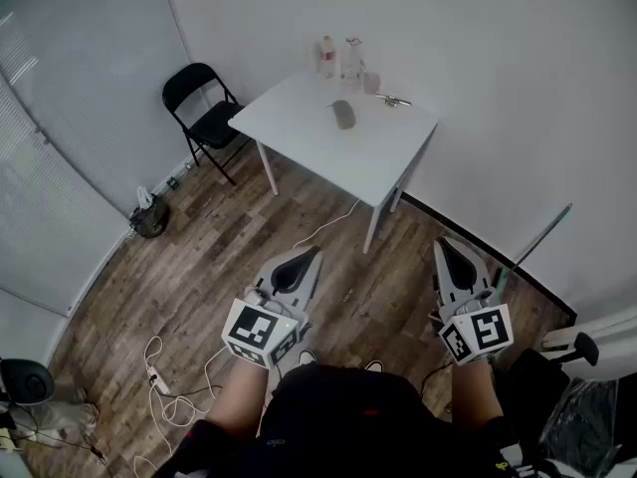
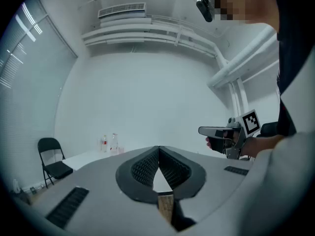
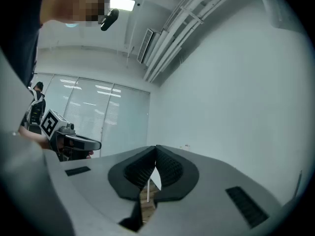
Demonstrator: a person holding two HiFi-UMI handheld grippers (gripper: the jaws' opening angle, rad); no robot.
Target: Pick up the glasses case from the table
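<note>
Head view: wood floor (image 1: 199,267) fills most of the frame. White bench (image 1: 373,157) stands at the far side against the wall. Black folding chair (image 1: 204,113) sits off its left end. Both grippers are held low in front of the person, over the floor, pointing toward the bench: left gripper (image 1: 316,254) and right gripper (image 1: 442,243). Cables (image 1: 184,391) lie on the floor at lower left. Bottles (image 1: 326,56) stand at the bench's far edge by the wall, with a small pink cup (image 1: 371,81) just beside them. Glasses case (image 1: 343,115), a grey oval, lies flat on the bench's far half near the bottles. It is well apart from both sets of jaws, ahead of them, with nothing touching it.

Left gripper view: jaws closed, tips meeting, nothing between them. Bench and bottles show far off at left, and the case is too small to make out there.

Right gripper view: jaws closed tip to tip, empty. It faces the wall, with the left gripper at its left edge.
</note>
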